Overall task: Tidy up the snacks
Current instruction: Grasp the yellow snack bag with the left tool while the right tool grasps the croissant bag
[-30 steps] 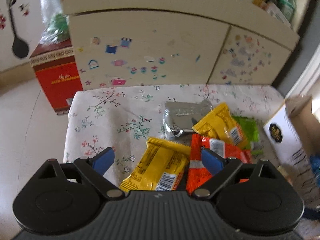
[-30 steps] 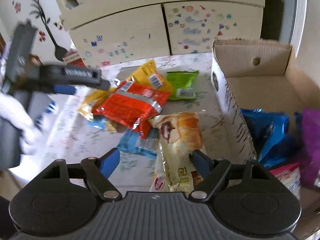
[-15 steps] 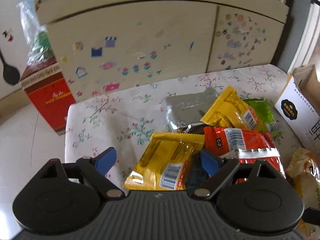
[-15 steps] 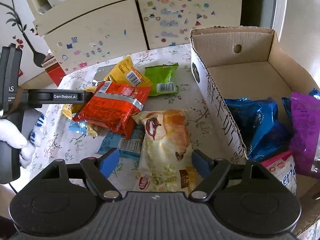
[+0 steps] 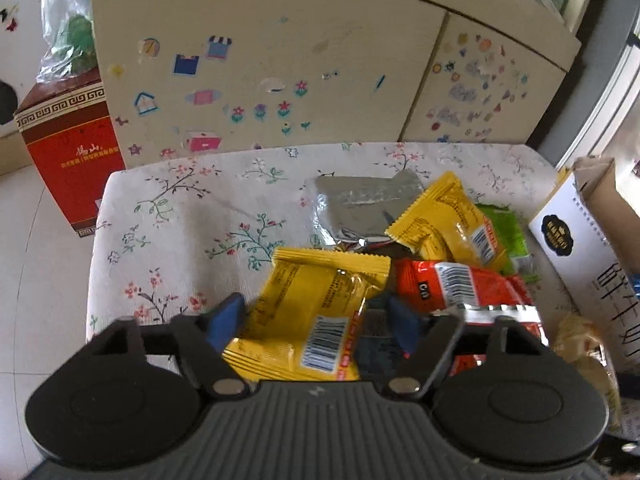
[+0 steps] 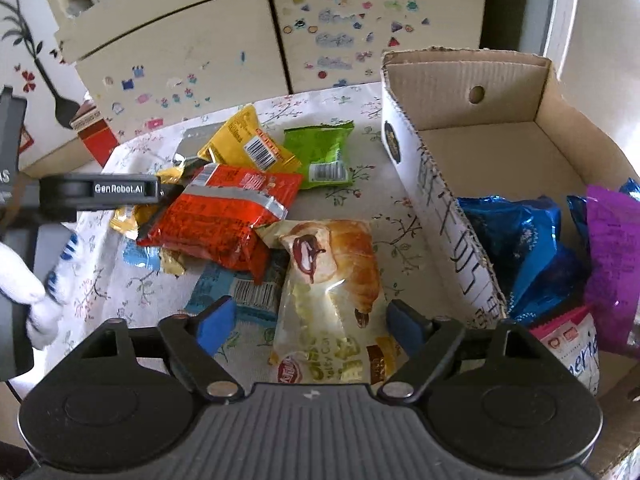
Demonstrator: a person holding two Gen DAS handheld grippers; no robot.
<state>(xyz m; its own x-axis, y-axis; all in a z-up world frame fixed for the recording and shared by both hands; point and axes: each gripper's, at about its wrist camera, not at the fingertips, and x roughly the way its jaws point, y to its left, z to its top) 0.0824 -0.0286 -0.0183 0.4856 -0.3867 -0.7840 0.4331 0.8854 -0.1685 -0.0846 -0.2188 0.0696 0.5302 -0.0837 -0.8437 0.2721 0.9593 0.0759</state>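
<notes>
Several snack packets lie in a pile on a floral-cloth table (image 5: 180,216). My left gripper (image 5: 316,316) is open with its jaws either side of a yellow packet (image 5: 320,312); a red packet (image 5: 468,292) lies just to its right. My right gripper (image 6: 308,324) is open over a croissant packet (image 6: 332,280). In the right wrist view the left gripper (image 6: 160,196) reaches in beside the red packet (image 6: 228,216). A cardboard box (image 6: 436,216) on the right holds blue (image 6: 520,248) and purple (image 6: 612,256) bags.
A second yellow packet (image 6: 248,144), a green packet (image 6: 320,152) and a silver packet (image 5: 360,208) lie further back. A blue packet (image 6: 236,288) lies under the pile. A cream stickered cabinet (image 5: 280,60) stands behind the table; a red box (image 5: 72,148) stands on the floor at left.
My left gripper has moved closer over the yellow packet, which now sits between its jaws. My right gripper has lowered toward the croissant packet.
</notes>
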